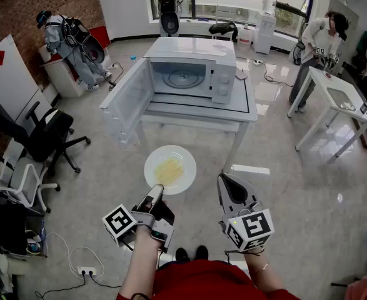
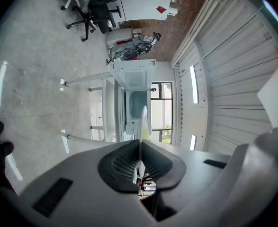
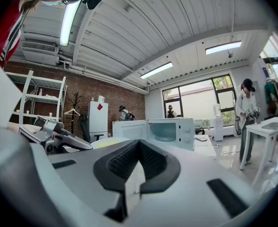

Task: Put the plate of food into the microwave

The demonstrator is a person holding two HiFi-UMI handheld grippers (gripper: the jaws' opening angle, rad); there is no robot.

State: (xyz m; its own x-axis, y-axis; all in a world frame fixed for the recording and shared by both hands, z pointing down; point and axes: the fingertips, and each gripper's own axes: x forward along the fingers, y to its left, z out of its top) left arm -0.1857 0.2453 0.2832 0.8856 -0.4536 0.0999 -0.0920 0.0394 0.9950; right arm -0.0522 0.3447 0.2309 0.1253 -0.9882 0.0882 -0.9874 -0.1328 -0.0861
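Note:
A white plate (image 1: 170,169) with yellow food hangs over the floor in front of the table. My left gripper (image 1: 156,191) is shut on its near rim; in the left gripper view the plate's edge (image 2: 142,122) runs thin between the closed jaws of the left gripper (image 2: 139,148). The white microwave (image 1: 189,74) stands ahead on a glass-topped table (image 1: 202,110), its door (image 1: 128,99) swung wide to the left, the cavity empty. My right gripper (image 1: 228,181) floats right of the plate, jaws together, holding nothing; the right gripper (image 3: 139,148) faces the microwave (image 3: 165,131).
Black office chairs (image 1: 45,136) stand at the left. A white table (image 1: 339,99) with a person beside it is at the right. Other people stand at the back. A power strip (image 1: 83,270) and cables lie on the floor near my feet.

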